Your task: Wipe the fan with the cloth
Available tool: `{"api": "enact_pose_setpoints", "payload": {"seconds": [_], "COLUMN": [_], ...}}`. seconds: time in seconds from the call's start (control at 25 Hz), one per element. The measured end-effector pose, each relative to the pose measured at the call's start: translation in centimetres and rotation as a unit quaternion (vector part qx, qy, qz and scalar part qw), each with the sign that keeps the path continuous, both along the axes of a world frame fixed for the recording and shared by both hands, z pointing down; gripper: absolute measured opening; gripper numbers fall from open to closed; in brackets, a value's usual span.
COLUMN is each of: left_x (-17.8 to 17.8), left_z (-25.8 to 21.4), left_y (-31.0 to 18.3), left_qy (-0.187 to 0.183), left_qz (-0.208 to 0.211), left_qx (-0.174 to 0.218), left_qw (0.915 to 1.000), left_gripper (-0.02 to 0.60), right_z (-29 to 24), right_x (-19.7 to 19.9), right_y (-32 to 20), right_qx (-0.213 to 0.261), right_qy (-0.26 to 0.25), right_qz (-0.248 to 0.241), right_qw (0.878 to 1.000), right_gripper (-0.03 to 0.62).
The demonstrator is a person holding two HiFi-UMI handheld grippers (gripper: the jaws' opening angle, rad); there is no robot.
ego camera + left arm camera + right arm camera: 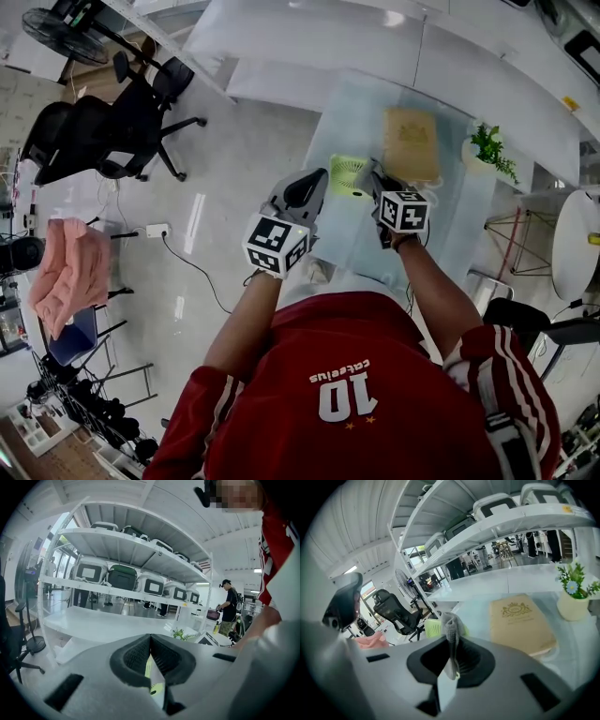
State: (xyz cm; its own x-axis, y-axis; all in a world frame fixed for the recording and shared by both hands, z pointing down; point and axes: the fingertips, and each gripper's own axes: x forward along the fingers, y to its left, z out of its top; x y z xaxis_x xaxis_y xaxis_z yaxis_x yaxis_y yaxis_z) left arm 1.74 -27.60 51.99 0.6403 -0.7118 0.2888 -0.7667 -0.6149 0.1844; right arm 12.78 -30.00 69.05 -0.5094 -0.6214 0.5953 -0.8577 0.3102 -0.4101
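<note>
You had the right claw clenched on the grey cloth just right of the green fan — left claw pinching the fan's edge.

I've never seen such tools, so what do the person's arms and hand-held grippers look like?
Left hand-held gripper and right hand-held gripper: grey shells, black ribbed pads, each bearing a white cube with black square markers. Worn: red jersey, white-striped sleeves.
</note>
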Motion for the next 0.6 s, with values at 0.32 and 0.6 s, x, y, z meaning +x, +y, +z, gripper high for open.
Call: {"api": "enact_pose_setpoints", "payload": {"seconds": [0.32, 0.6], "left_x": [2.8, 2.9], "left_z": [-0.3, -1.3], "left_y": [-0.5, 0.3], "left_qy": [-0.001, 0.004], "left_qz": [0.028, 0.055], "left_qx": [0.008, 0.018], "left_qw": [0.9996, 0.9983], "left_gripper": [-0.001, -0.002], "right_z": [0.3, 0.0], "right_x": [2.4, 4.9], "right_y": [0.4, 2.1], "right_qx": [0.0, -0.001], "right_qy": [0.005, 0.028], "right_qz": [0.016, 0.056], "right_qw": [1.0, 0.998], "right_gripper": [0.023, 0.023]}}
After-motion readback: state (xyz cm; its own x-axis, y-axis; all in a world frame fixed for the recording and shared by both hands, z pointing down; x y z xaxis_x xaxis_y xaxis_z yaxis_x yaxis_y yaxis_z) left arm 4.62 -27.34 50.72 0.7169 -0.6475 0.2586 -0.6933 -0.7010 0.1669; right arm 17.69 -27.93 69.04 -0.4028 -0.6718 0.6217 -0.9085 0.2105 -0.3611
